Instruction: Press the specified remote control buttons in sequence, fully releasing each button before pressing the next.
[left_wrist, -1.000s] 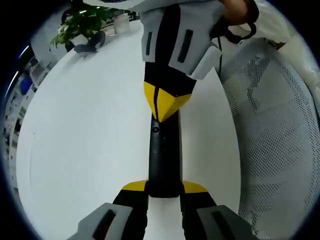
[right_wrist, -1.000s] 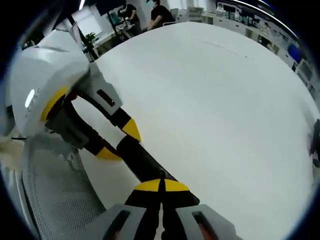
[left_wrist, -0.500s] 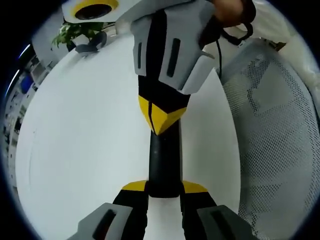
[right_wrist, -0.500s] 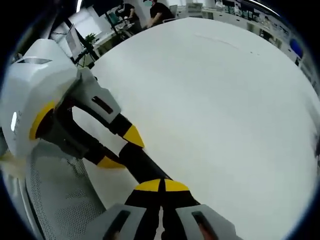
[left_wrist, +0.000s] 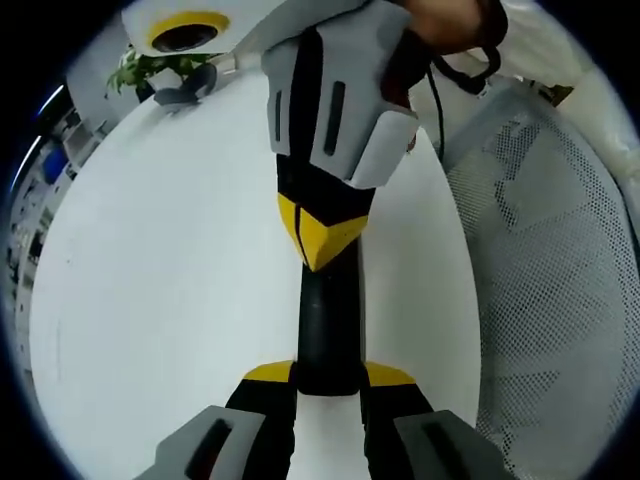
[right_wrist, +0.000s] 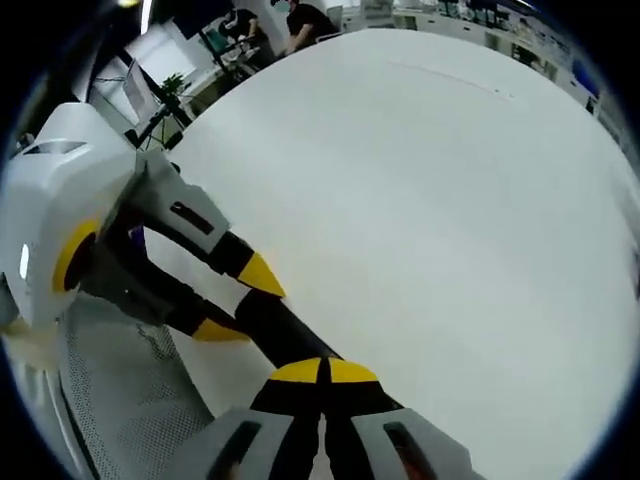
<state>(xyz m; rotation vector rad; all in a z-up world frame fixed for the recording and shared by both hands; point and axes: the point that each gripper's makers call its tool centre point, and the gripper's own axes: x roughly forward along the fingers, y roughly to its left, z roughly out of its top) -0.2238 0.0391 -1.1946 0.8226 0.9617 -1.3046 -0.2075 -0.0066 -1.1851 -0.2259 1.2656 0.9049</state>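
Two tools — left tool (left_wrist: 328, 376) gripping remote (left_wrist: 328, 325), right tool (right_wrist: 322, 372) tips together

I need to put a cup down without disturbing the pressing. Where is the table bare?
The white table is bare across its wide far side, away from the remote. It is crowded along the near edge, where the left tongs hold the remote, the right tongs press it, beside the mesh chair.
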